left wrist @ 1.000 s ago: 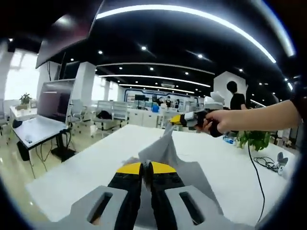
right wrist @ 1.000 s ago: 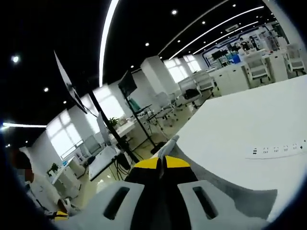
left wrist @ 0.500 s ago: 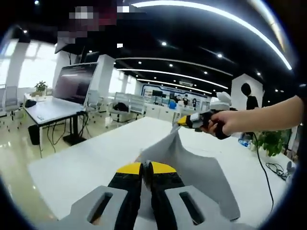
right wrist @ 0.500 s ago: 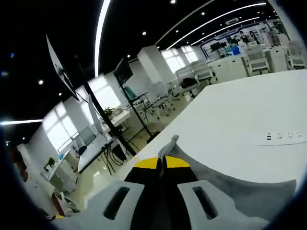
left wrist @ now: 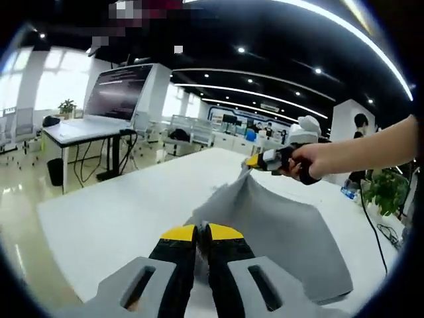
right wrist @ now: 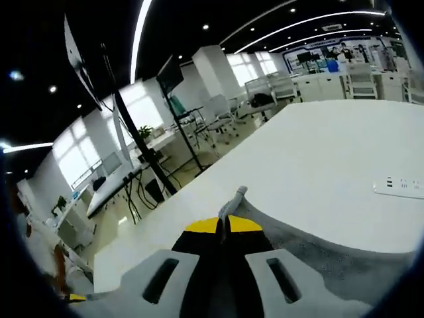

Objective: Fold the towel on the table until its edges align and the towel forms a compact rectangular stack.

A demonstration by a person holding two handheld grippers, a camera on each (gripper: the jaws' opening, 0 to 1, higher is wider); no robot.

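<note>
The left gripper (left wrist: pixel 197 232) has its jaws clamped on a near edge of the grey towel (left wrist: pixel 278 225); the right gripper (left wrist: pixel 255 161), in a person's hand (left wrist: pixel 311 161), pinches another corner and lifts it above the white table (left wrist: pixel 99 218). A power strip (right wrist: pixel 401 187) lies on the table beyond. The towel sags between both grips, smooth and unfolded, its far part lying on the table.

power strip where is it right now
In the right gripper view, the white power strip lies flat on the white table at the far right edge, beyond the grey towel that the right gripper holds.
</note>
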